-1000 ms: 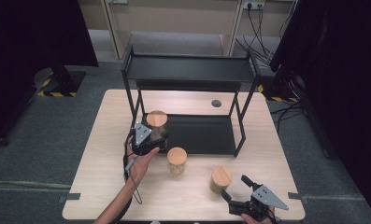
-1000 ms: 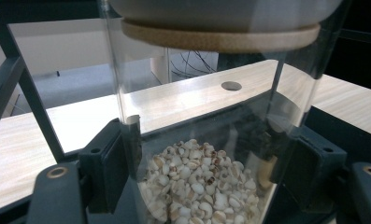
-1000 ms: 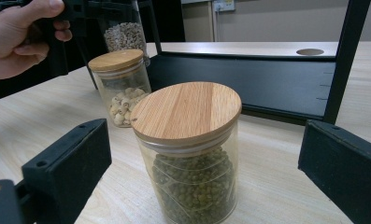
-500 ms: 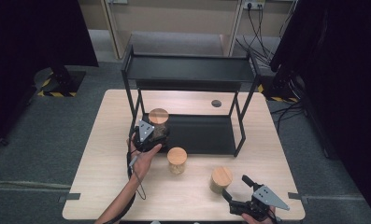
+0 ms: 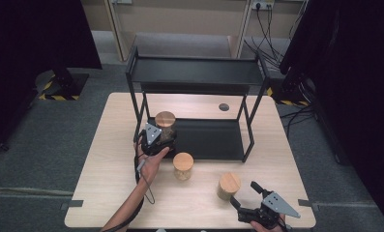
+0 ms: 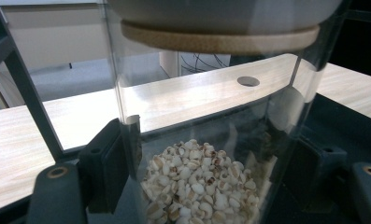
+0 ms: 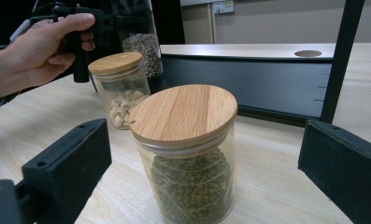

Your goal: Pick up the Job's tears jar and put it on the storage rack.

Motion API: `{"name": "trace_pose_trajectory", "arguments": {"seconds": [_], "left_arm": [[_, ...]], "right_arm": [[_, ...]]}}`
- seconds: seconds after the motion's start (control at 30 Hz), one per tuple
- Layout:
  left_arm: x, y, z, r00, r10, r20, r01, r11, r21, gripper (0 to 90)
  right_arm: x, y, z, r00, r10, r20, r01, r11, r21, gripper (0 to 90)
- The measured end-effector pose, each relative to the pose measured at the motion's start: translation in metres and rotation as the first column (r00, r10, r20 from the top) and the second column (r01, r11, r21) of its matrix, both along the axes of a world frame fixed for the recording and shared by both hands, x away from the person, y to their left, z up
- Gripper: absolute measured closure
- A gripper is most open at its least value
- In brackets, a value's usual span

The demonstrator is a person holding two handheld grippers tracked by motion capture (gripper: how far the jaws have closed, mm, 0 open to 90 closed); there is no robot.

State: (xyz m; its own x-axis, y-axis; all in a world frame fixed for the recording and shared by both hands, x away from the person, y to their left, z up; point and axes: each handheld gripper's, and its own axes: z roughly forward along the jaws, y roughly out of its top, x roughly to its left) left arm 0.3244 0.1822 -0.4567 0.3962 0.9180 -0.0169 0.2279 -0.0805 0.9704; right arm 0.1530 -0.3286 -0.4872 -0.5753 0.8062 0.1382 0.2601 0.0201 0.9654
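A tall glass jar [image 5: 164, 124] with a wooden lid and pale grains [image 6: 197, 186] inside is clamped between the pads [image 6: 110, 158] of my left gripper [image 5: 153, 137]. It stands upright at the front left corner of the black rack's lower tray [image 5: 214, 137]; I cannot tell whether it rests on the tray. A short jar of pale beans [image 5: 183, 166] [image 7: 119, 91] stands on the table in front of the tray. My right gripper [image 5: 243, 194] is open near the front edge, its jaws on either side of a jar of green beans [image 5: 228, 186] [image 7: 188, 154] without touching it.
The black two-level rack [image 5: 194, 72] takes up the back half of the wooden table [image 5: 107, 159], with upright posts [image 5: 250, 128] at its corners. A round hole [image 5: 223, 107] is in the tabletop behind the tray. The left gripper's cable [image 5: 143, 186] trails along the forearm.
The left gripper has carried the tall jar slightly away from the person and to the right, toward the rack's lower tray. The right gripper has stayed put.
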Motion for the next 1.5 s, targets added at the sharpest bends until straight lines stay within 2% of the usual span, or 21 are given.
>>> {"name": "trace_pose_trajectory", "arguments": {"seconds": [0.4, 0.8, 0.9, 1.0, 1.03, 1.1, 1.23, 1.5], "left_arm": [[0.005, -0.007, -0.006, 0.9998, 0.019, -0.010, -0.019, 0.9998, -0.001, 25.2], [0.004, -0.006, -0.011, 0.9996, 0.027, -0.001, -0.027, 0.9995, -0.014, 24.9], [0.002, -0.004, -0.011, 0.9997, 0.022, 0.012, -0.021, 0.9993, -0.030, 21.4], [-0.002, -0.005, -0.008, 0.9993, 0.028, 0.024, -0.027, 0.9993, -0.025, 13.8], [-0.003, -0.005, -0.007, 0.9993, 0.024, 0.030, -0.024, 0.9996, -0.018, 10.7], [-0.006, -0.006, -0.004, 0.9992, 0.021, 0.034, -0.021, 0.9998, 0.000, 10.1], [-0.011, -0.009, -0.001, 0.9993, 0.029, 0.023, -0.029, 0.9996, 0.008, 3.3], [-0.019, -0.008, 0.000, 0.9995, 0.028, 0.015, -0.028, 0.9996, 0.006, 2.3]], "right_arm": [[0.000, -0.001, 0.000, 1.0000, 0.001, 0.001, -0.001, 1.000, 0.003, 2.8], [0.000, 0.000, 0.000, 1.0000, 0.004, 0.003, -0.004, 1.000, 0.003, 2.8], [0.000, 0.000, 0.000, 1.0000, 0.004, 0.003, -0.004, 1.000, 0.001, 2.8], [0.000, 0.000, 0.000, 1.0000, 0.005, 0.004, -0.005, 1.000, 0.002, 2.8], [0.000, 0.001, 0.000, 1.0000, 0.005, 0.002, -0.005, 1.000, 0.002, 2.8], [0.000, 0.001, 0.000, 1.0000, 0.005, 0.002, -0.005, 1.000, 0.002, 2.8], [0.000, 0.001, 0.000, 1.0000, 0.005, 0.003, -0.005, 1.000, 0.002, 2.8], [0.000, 0.001, 0.000, 1.0000, 0.005, 0.003, -0.005, 1.000, 0.002, 2.8]]}}
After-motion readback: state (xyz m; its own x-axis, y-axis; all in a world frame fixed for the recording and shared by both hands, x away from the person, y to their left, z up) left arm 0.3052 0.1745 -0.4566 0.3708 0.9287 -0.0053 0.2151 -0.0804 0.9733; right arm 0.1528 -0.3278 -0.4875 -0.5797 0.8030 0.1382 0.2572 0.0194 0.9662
